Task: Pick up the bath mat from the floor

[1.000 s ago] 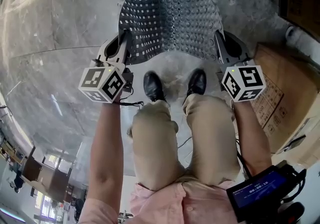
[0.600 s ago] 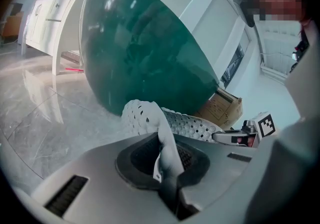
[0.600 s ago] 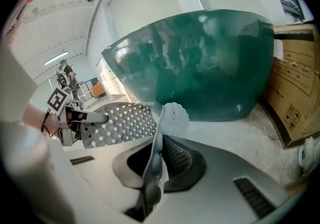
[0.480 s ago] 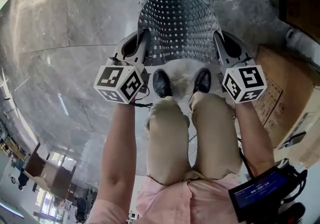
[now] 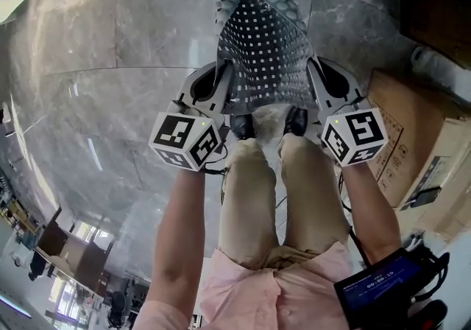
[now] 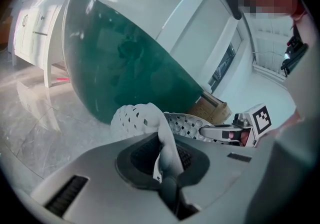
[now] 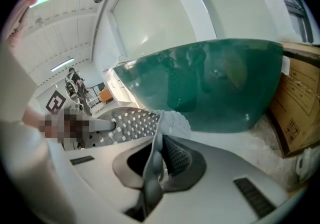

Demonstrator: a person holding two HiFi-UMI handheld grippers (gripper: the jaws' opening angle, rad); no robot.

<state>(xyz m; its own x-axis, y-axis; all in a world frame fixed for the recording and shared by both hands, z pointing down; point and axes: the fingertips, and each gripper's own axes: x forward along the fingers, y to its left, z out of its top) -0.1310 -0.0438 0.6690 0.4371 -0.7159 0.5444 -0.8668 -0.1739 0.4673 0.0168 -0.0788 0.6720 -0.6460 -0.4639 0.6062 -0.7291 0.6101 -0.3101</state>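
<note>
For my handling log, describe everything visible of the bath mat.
The bath mat is a pale grey, rubbery-looking sheet pierced by rows of small square holes. Its far end curls over, showing rounded studs. The left claw and right claw are each shut on a near corner, so it hangs stretched between them, sloping down toward the floor.

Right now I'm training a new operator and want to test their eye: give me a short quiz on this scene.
1. True or false: the left gripper and the right gripper are each shut on the bath mat.
2. What stands at the head view's right edge? A) cardboard box; B) bucket; C) stool.
3. What colour is the tub beyond the mat?
Key: 1 true; 2 A; 3 dark green.
</note>
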